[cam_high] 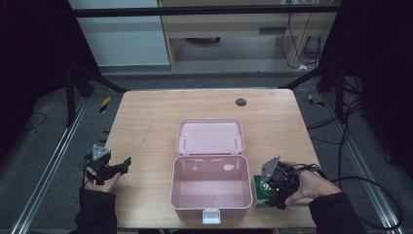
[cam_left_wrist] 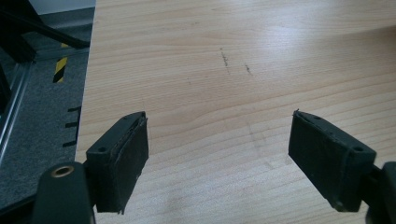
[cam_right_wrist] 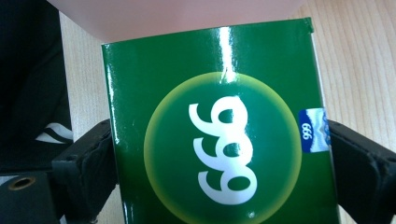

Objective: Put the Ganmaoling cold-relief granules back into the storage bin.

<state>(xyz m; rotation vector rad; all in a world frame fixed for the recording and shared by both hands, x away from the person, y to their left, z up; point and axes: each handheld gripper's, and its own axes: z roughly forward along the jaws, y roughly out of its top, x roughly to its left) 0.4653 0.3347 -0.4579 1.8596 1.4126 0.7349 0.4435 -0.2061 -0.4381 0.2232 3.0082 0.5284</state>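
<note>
High view puts your right gripper (cam_high: 278, 187) nearest you, at about four o'clock on the light wooden worktop (cam_high: 146, 122), with its jaws set on either side of the glossy green cardboard box with the white "999" print (cam_high: 260, 192). Right gripper view confirms it: both black pads (cam_right_wrist: 88, 163) press the box's two flanks, so you are clamped on it, though it looks to be still resting on the worktop, just beside the right wall of the open pink plastic case (cam_high: 211, 187). That case sits at the centre with nothing visible in its tray and its lid laid back flat toward twelve o'clock.

Your left gripper (cam_high: 127, 163) hangs at about eight o'clock, well apart from the case, jaws spread wide over bare wood and grasping nothing.

By my reading the grasp is done; lifting the box, carrying it over the rim, setting it in the tray and shutting the lid remain.
</note>
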